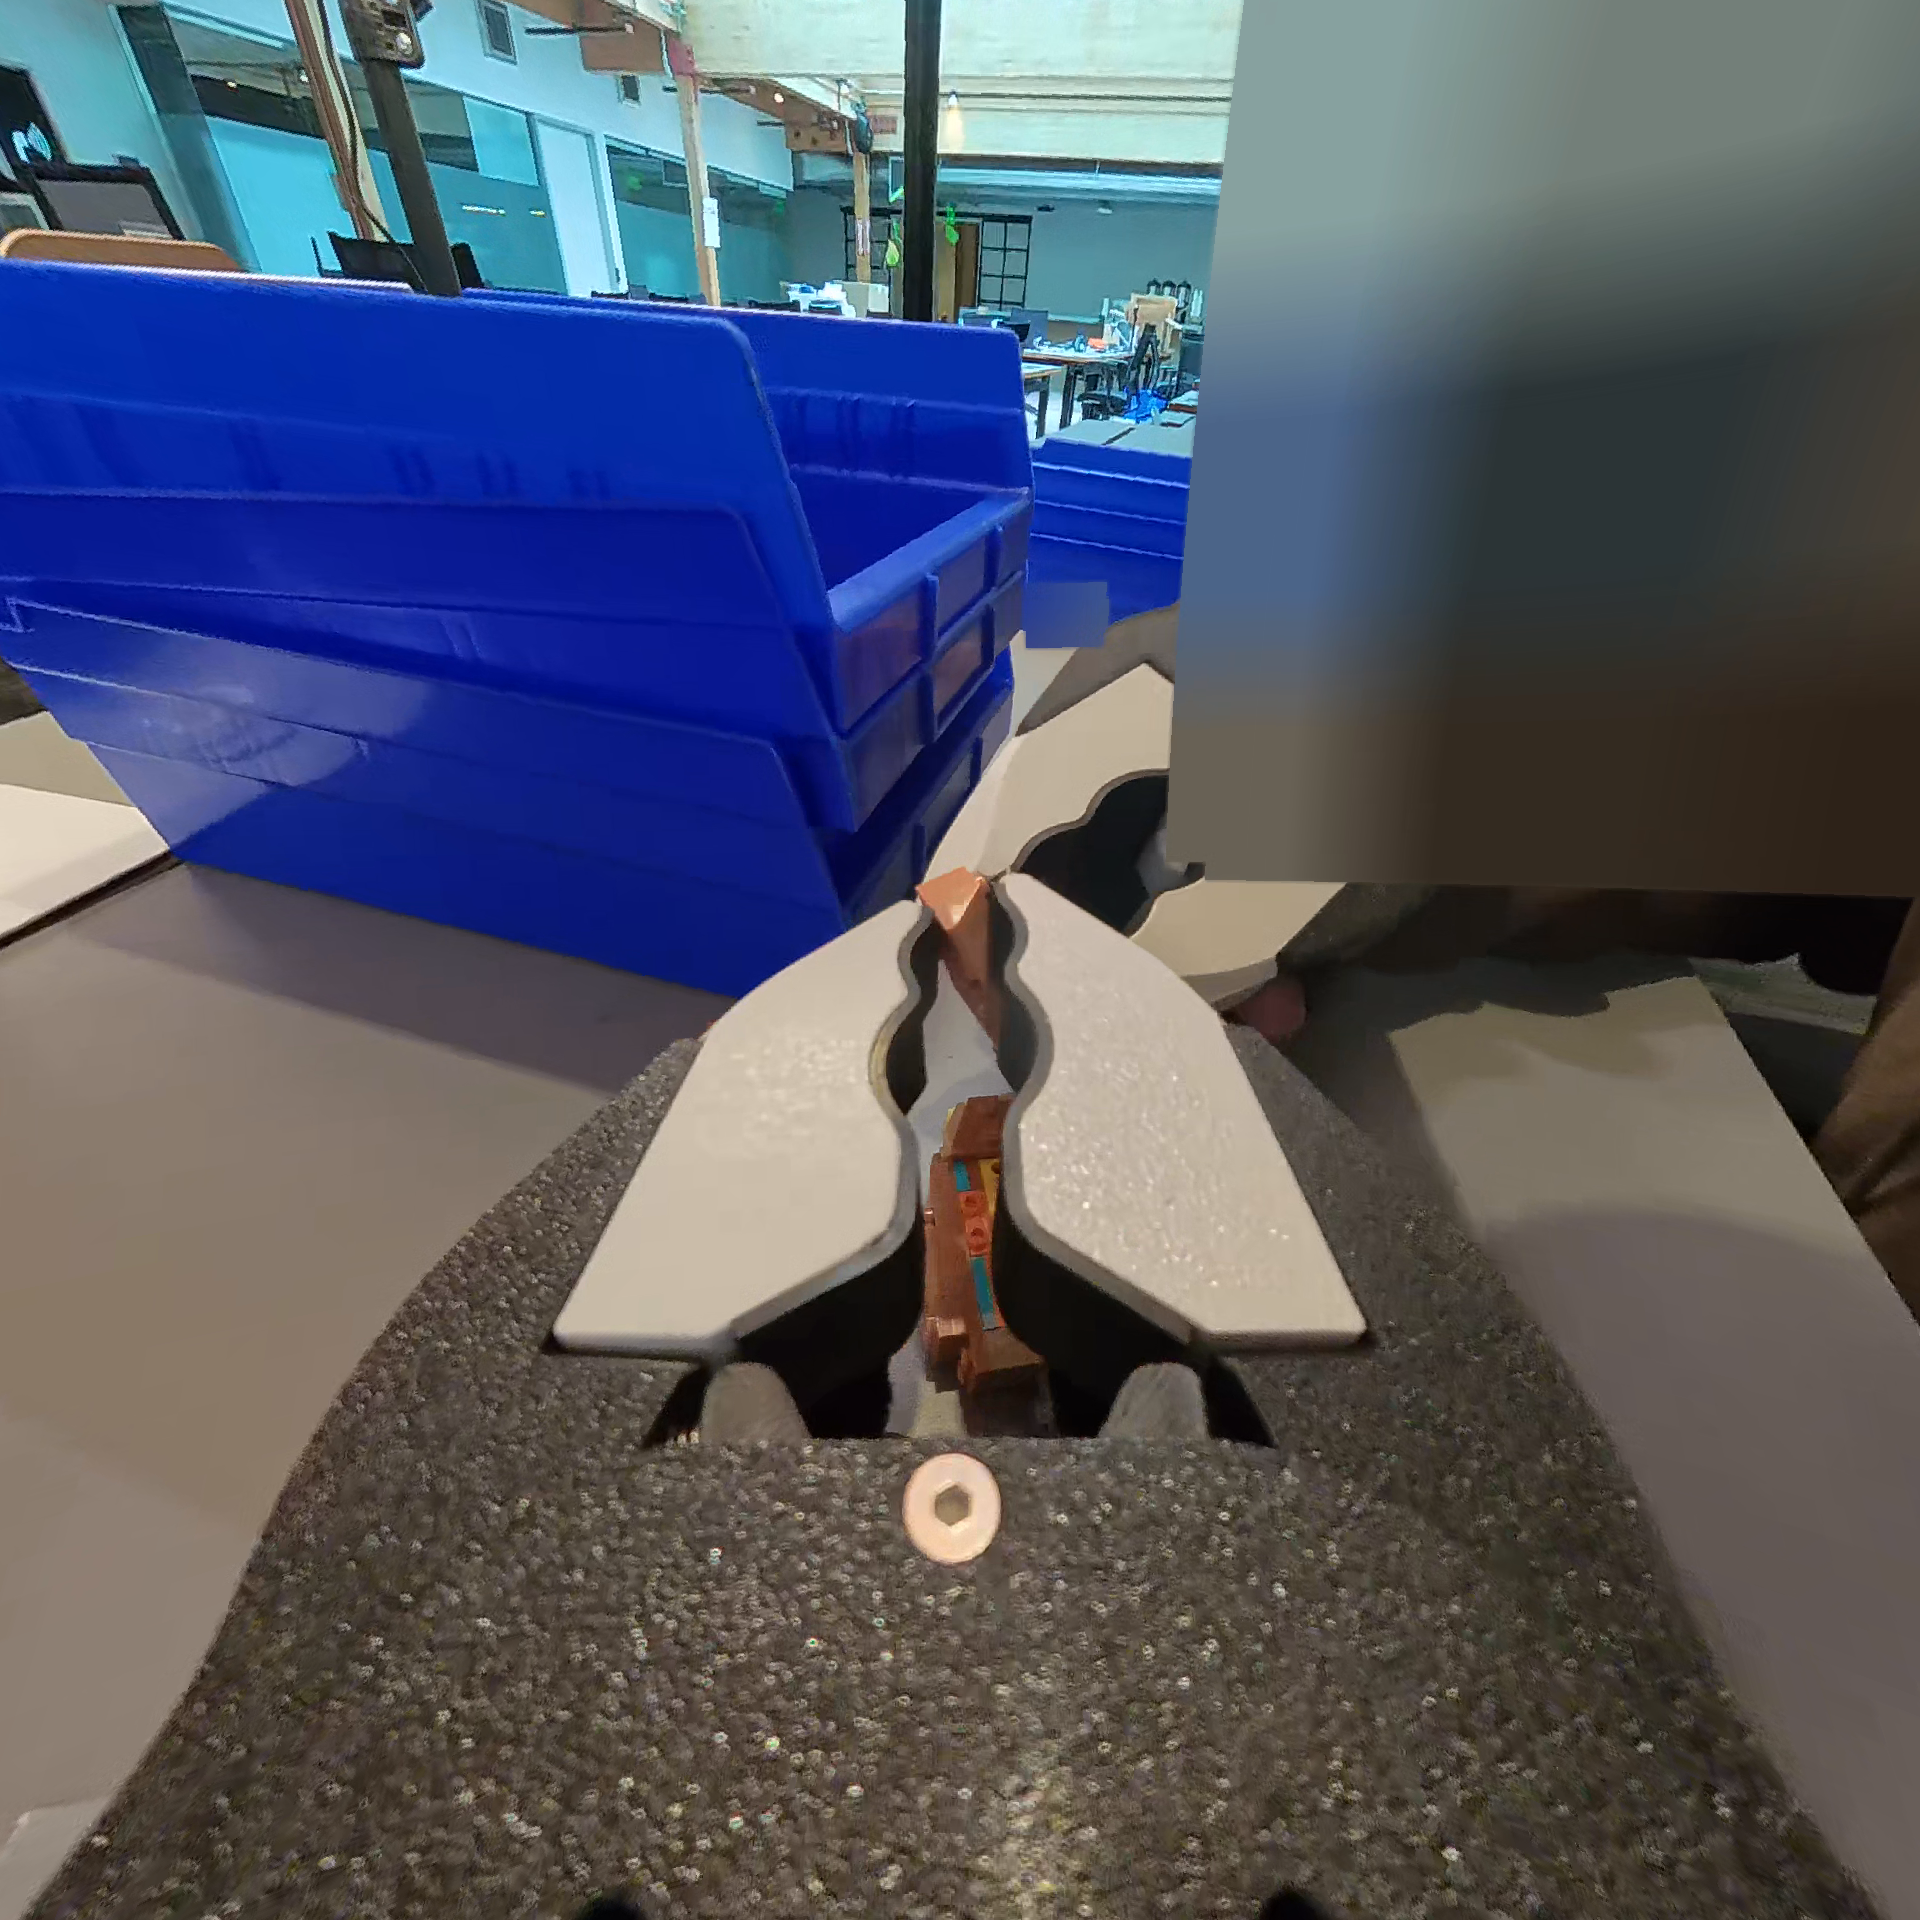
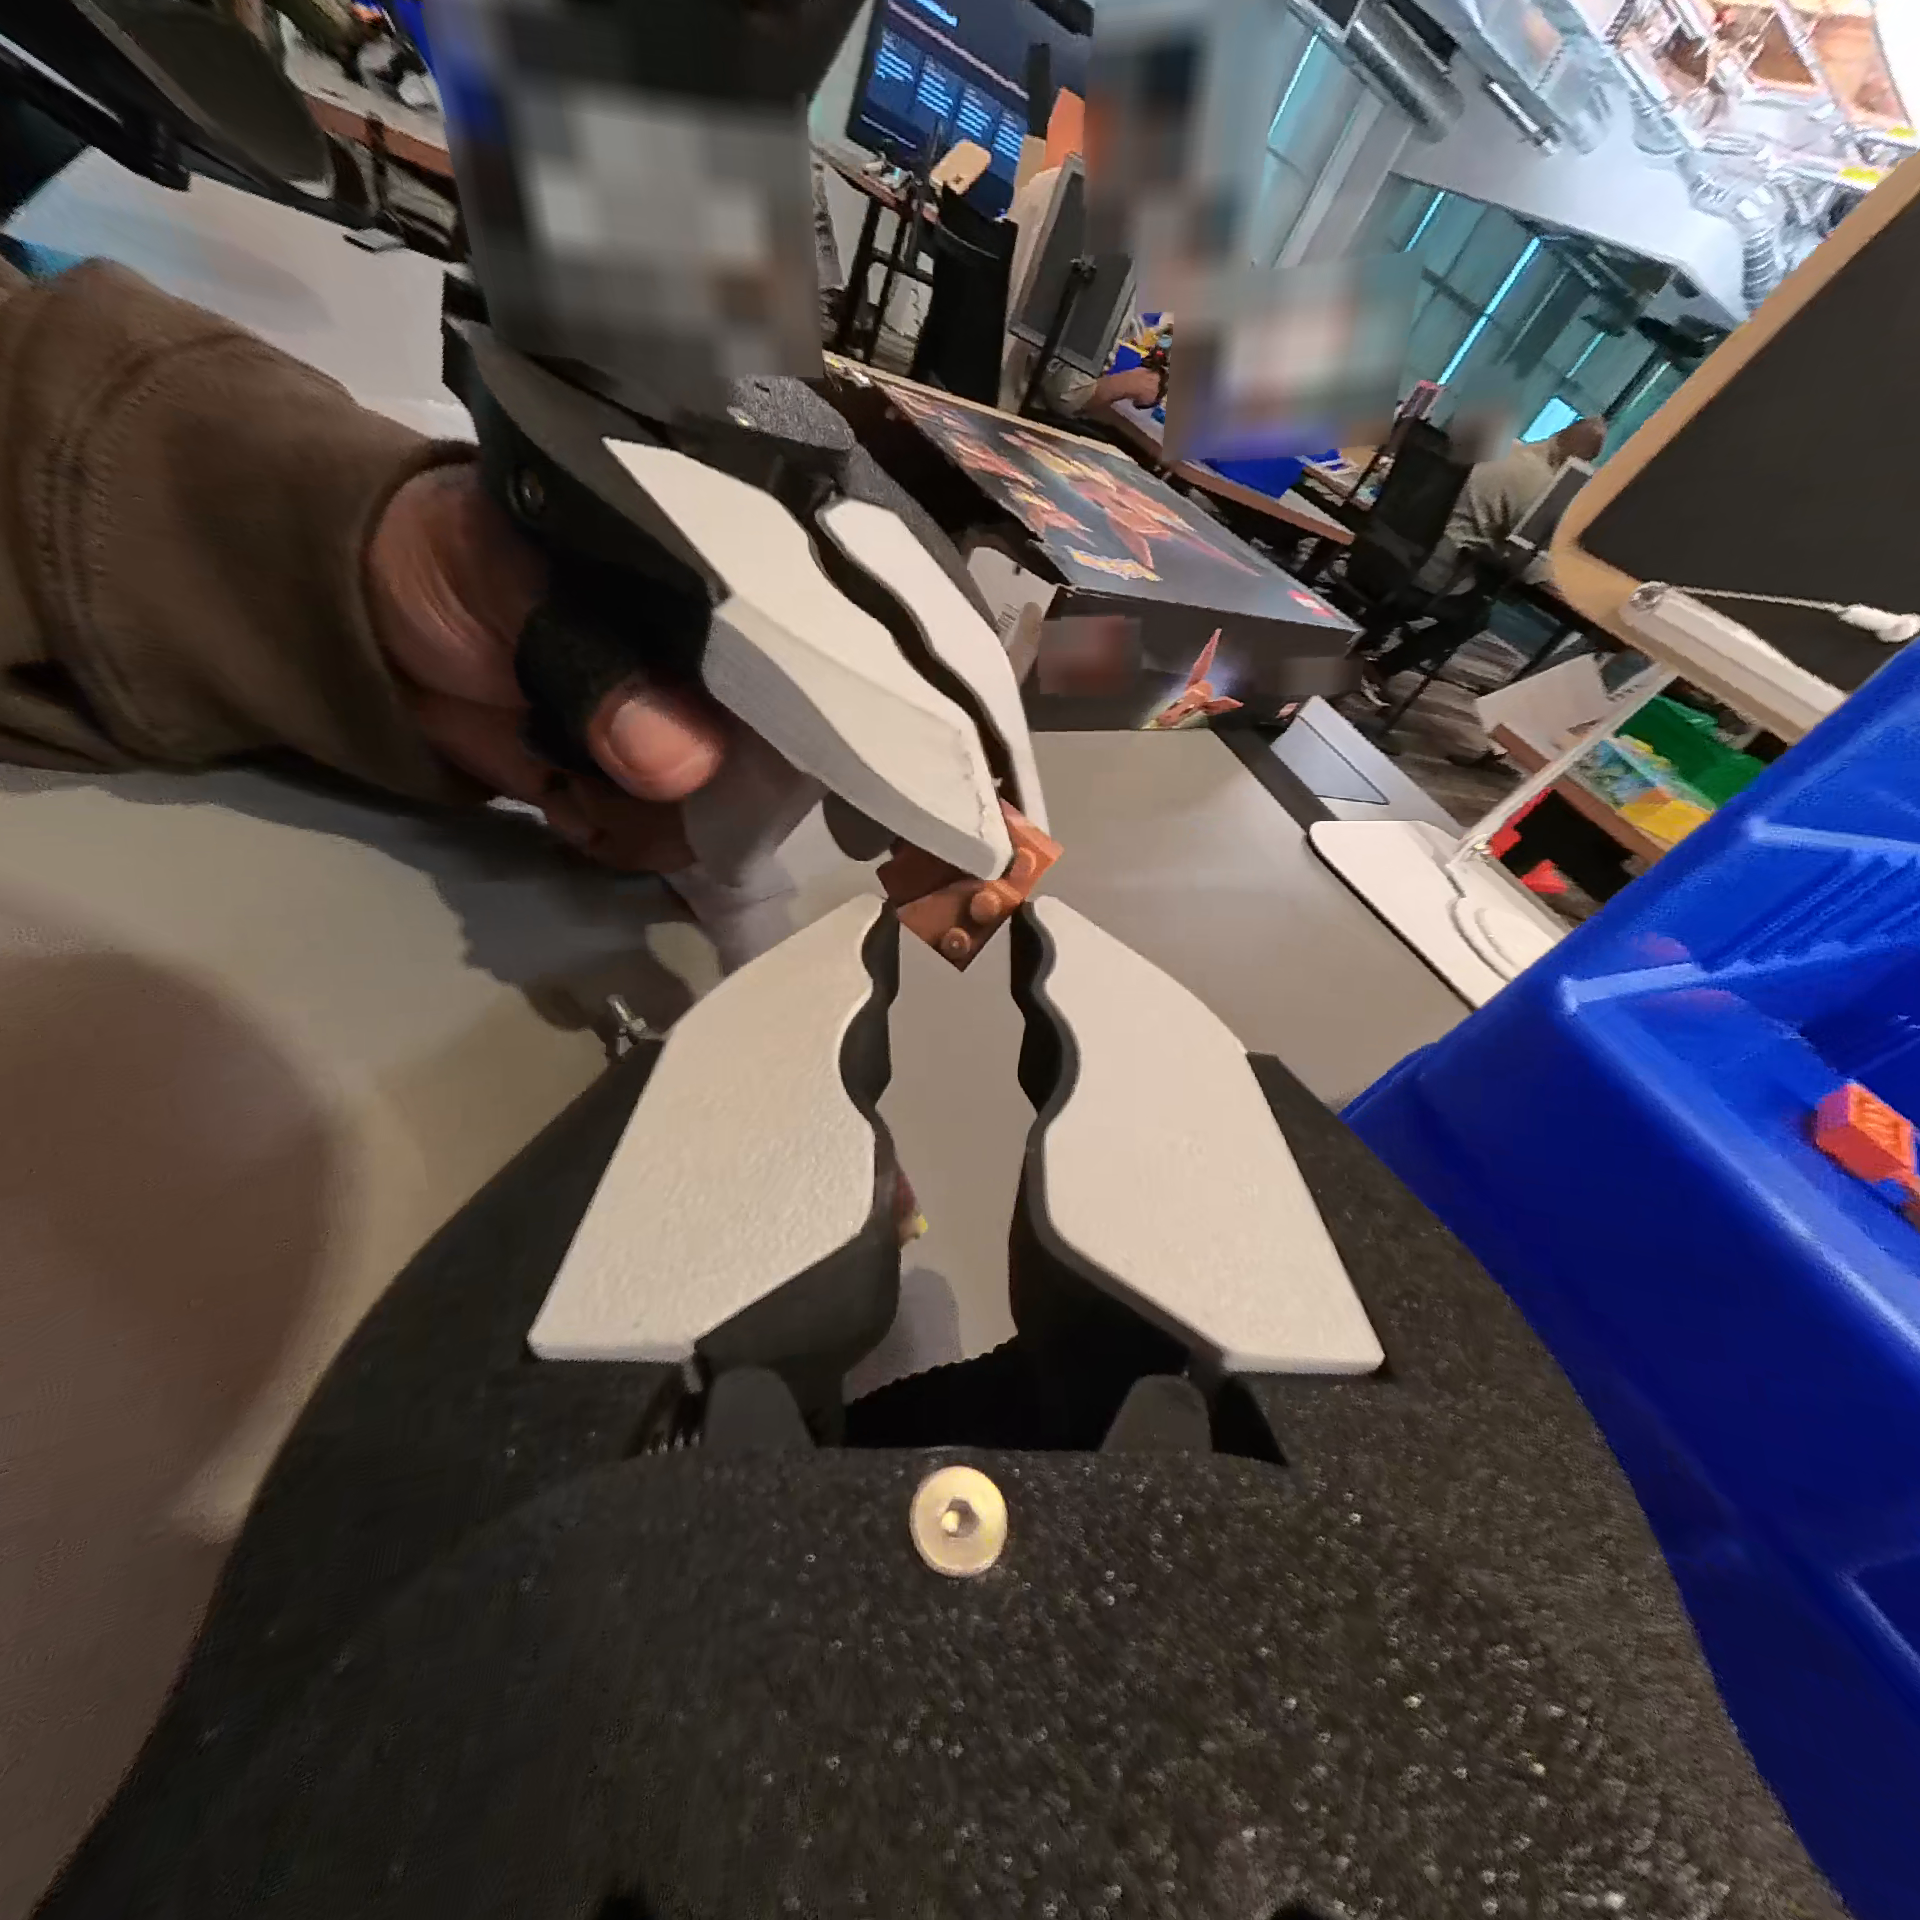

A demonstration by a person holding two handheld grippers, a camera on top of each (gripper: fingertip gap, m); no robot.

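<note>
My left gripper (image 1: 961,904) is shut on a thin brown studded plate (image 1: 956,904), pinched at the fingertips. In the right wrist view the left gripper (image 2: 997,831) reaches in from the upper left with the plate (image 2: 951,920), held by a hand (image 2: 457,623). My right gripper (image 2: 956,909) meets it head on, its jaws narrowed onto the plate's sides. A brown brick assembly (image 1: 966,1247) with teal and orange bits shows through the gap between the left fingers; I cannot tell what it rests on. The right gripper (image 1: 1091,821) shows just beyond the plate.
Stacked blue bins (image 1: 468,623) stand close ahead on the left of the grey table (image 1: 260,1039). Another blue bin (image 2: 1662,1195) with a red brick (image 2: 1865,1138) stands at the right. A printed box (image 2: 1091,499) and a white stand base (image 2: 1403,883) lie farther back. Less than 4 cm separates the two grippers' tips.
</note>
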